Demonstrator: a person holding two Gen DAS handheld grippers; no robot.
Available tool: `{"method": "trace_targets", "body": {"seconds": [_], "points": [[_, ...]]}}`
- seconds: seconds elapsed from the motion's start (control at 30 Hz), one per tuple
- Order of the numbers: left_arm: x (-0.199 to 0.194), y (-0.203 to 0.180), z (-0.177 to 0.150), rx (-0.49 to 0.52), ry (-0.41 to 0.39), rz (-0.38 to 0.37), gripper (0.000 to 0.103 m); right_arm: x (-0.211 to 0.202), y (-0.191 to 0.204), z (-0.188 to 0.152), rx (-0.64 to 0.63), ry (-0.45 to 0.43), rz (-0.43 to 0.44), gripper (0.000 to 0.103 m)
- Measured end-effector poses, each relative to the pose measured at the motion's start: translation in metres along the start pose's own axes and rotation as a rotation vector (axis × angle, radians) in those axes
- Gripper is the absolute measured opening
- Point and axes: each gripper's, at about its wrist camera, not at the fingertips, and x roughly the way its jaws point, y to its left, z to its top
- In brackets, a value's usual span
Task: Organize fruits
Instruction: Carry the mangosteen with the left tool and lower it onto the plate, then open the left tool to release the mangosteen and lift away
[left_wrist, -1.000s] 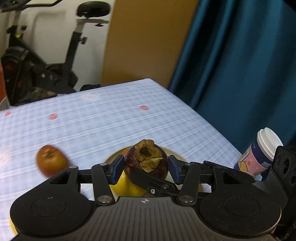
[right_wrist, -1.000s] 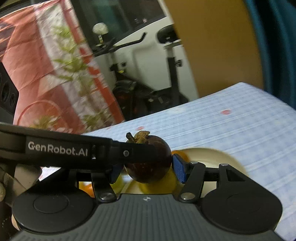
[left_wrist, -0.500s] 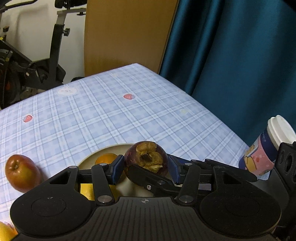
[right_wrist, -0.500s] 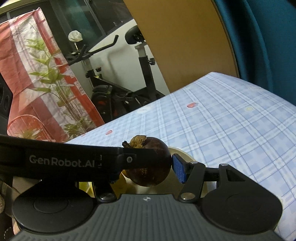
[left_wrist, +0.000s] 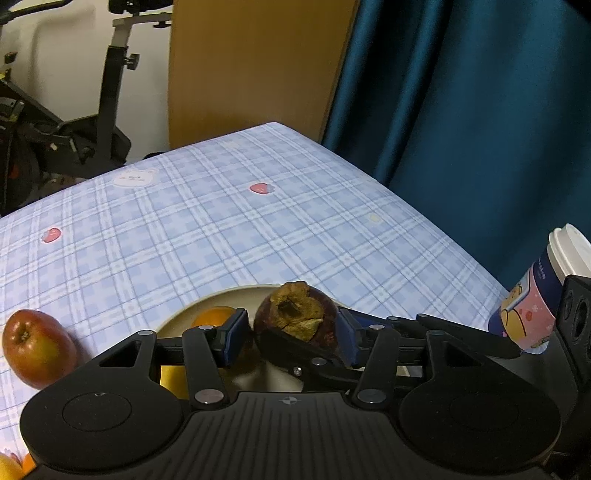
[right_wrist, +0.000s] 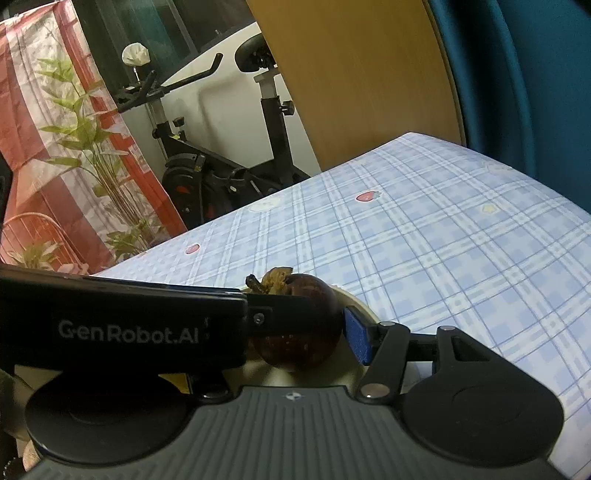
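The mangosteen (left_wrist: 297, 319) sits between the blue pads of both tongs at once, low over the cream plate (left_wrist: 207, 304) near the close end of the worktop (left_wrist: 258, 229). Its dried calyx faces up and toward the left wrist camera.

Left tongs (left_wrist: 291, 334): the right pad lies against the fruit's side; a narrow dark gap shows at the left pad (left_wrist: 236, 334), so this pair appears to be letting go rather than pinching. Over the last second these tongs opened only marginally.

Right tongs (right_wrist: 306, 328): the visible blue pad (right_wrist: 356, 338) presses the fruit's right flank. The opposite pad is hidden behind the left tool's black arm, which crosses the right wrist view. With the spacing unchanged throughout, I judge this pair to be carrying the fruit.

Changes noted: against the picture from 1 second ago, both tools have travelled across the worktop and sunk. More of the plate rim now shows ahead of the fruit, and the view has sharpened, which suggests the motion has all but stopped.

Surroundings: an orange (left_wrist: 214, 317) already lies on the plate just left of the mangosteen, with something yellow below it that the tool body partly hides. A red apple (left_wrist: 37, 354) rests on the cloth off the plate, to the left. A lidded paper cup (left_wrist: 535, 295) stands at the right edge.

Assessment: the fruit is at its destination but not yet released. At least 1 fruit, the apple, remains to be gathered.
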Motion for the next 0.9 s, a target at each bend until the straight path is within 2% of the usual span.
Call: {"method": "trace_targets", "body": {"seconds": [0.1,0.5,0.9], "points": [[-0.006,0.005,0.000,-0.026,-0.017,0.007,0.059,0.001,0.003,0.002,-0.024,0.008,-0.021,0.062],[-0.048,0.023,-0.002,-0.093,-0.101,0.014,0.063,-0.013,0.022,0.012,-0.107,-0.021,-0.060,0.067],[-0.094,0.065,-0.014,-0.137,-0.178,0.068,0.063,-0.025,0.049,0.020,-0.174,-0.067,-0.042,0.067]]}}
